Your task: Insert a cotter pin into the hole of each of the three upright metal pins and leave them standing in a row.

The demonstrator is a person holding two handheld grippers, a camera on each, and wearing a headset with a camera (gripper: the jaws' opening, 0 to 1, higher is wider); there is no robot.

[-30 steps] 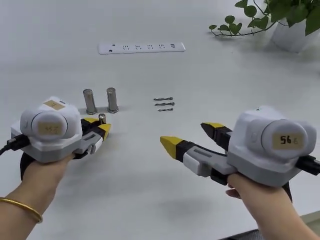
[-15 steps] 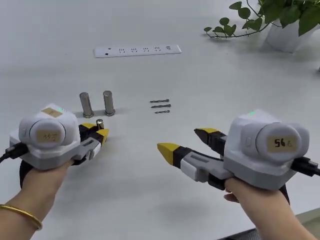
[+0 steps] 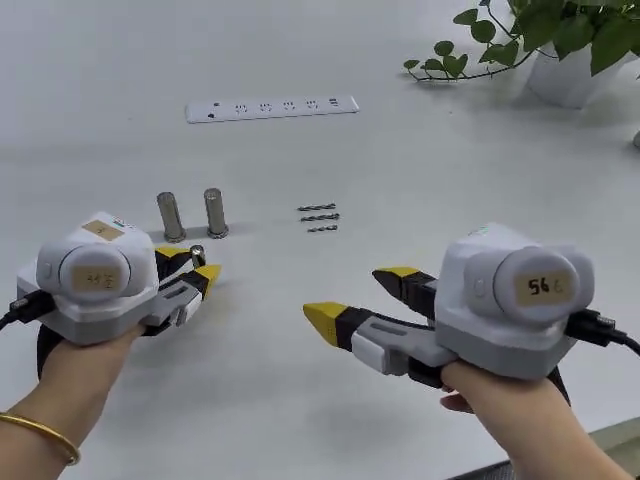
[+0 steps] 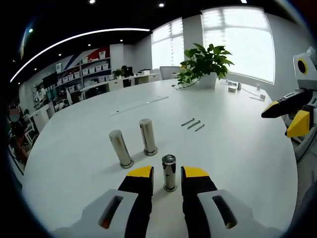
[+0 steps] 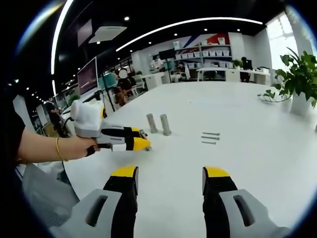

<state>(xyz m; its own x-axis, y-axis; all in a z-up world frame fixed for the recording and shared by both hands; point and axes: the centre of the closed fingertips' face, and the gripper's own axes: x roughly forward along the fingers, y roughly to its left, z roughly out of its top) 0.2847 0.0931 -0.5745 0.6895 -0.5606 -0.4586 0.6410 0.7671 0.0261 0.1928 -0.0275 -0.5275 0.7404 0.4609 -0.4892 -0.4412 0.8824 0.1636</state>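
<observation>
Two steel pins (image 3: 170, 217) (image 3: 215, 212) stand upright side by side on the white table. A third steel pin (image 3: 197, 255) stands nearer to me, between the jaws of my left gripper (image 3: 193, 262). In the left gripper view this pin (image 4: 169, 172) shows thin gaps to both yellow tips, so the left gripper (image 4: 167, 174) is open around it. Three cotter pins (image 3: 319, 217) lie flat to the right of the upright pins. My right gripper (image 3: 356, 295) hovers wide open over bare table, holding nothing, well short of the cotter pins (image 5: 210, 138).
A white power strip (image 3: 272, 107) lies across the far side of the table (image 3: 300, 400). A potted plant (image 3: 560, 40) with trailing leaves stands at the far right corner. Office desks and shelves lie beyond the table.
The right gripper has drifted a little to the left and closer to me. The left gripper stays around the near pin; the head view has shifted slightly.
</observation>
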